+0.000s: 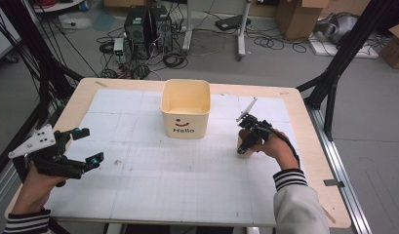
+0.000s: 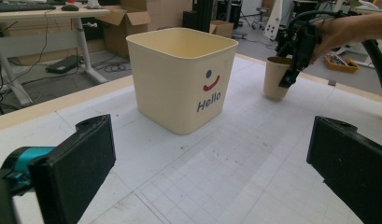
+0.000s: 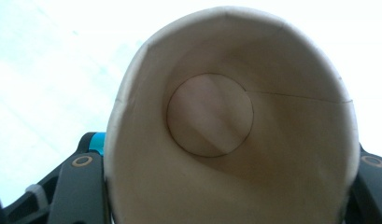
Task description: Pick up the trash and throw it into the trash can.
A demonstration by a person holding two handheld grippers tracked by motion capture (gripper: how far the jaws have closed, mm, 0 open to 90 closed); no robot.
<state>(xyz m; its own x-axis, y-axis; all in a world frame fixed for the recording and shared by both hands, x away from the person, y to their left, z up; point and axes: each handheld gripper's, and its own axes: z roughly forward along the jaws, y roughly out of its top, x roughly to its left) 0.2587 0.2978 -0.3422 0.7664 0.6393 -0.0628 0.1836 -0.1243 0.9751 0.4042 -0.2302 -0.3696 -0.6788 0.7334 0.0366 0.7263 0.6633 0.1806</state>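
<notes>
One cup: we have a single paper cup [image 2: 276,77] in hand, standing upright on the mat [image 1: 187,185] to the right of the bin [image 1: 185,108], well apart from it.
Right gripper: our right gripper [image 1: 245,144] comes down on the cup from above, its black jaws clamped on the cup's two sides — in the right gripper view the cup [image 3: 230,121] sits between them and we look straight down to its round bottom.
Left gripper: our left gripper [image 1: 89,146] hovers to the left of the bin, well apart from it, jaws wide apart and holding nothing.
Weight: we judge the cup very light — it looks empty, with only a bare base inside.
Stiffness: thin paper wall, soft; it should buckle if we squeeze hard, and the rolled rim is the stiffest part.
Surface: plain matte paper, so we expect little slip against the jaw pads.
Where to hold: across the upper wall just under the rim, on opposite sides, with light pressure.
Bin: open at the top, empty as far as we can see, marked "Hello".
</notes>
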